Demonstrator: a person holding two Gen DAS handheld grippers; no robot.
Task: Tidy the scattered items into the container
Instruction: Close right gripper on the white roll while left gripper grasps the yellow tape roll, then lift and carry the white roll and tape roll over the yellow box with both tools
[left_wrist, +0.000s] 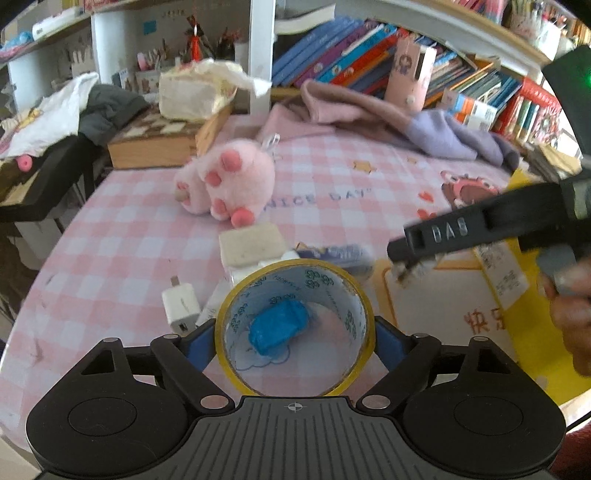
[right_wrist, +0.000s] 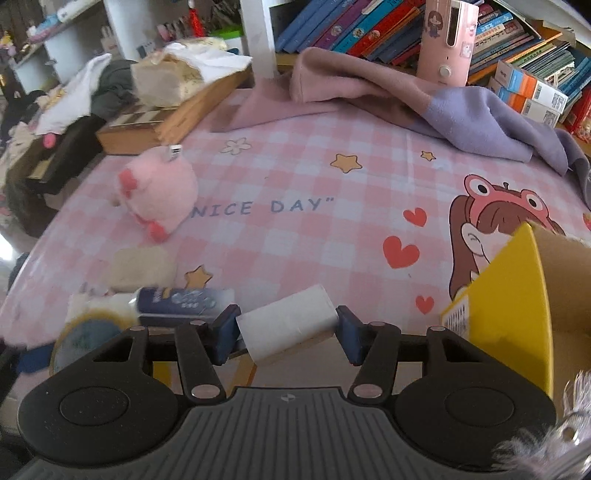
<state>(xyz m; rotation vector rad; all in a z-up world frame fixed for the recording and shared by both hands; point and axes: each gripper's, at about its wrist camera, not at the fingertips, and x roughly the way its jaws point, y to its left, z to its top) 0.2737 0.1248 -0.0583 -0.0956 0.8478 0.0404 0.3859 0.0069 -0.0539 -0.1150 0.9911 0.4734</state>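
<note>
My left gripper (left_wrist: 295, 343) is shut on a roll of clear yellowish tape (left_wrist: 225, 314), with a blue pad against each side. Through its hole a blue lump (left_wrist: 279, 326) shows on the table. My right gripper (right_wrist: 288, 332) is shut on a white roll-shaped block (right_wrist: 288, 321) and holds it over the white flap of the yellow cardboard box (right_wrist: 517, 295). One of its fingers (left_wrist: 443, 232) reaches in from the right in the left wrist view. Scattered on the pink checked cloth are a pink plush paw (left_wrist: 229, 181), a beige sponge (left_wrist: 253, 243), a white charger plug (left_wrist: 181, 304) and a dark blue tube (right_wrist: 184, 301).
A wooden box (left_wrist: 162, 144) with a tissue pack stands at the back left. Pink and purple cloths (right_wrist: 424, 99) lie along the back, before a shelf of books (right_wrist: 351, 29) and a pink bottle (right_wrist: 447, 40). The table's edge curves down the left. A grey fluffy thing (right_wrist: 535, 450) sits bottom right.
</note>
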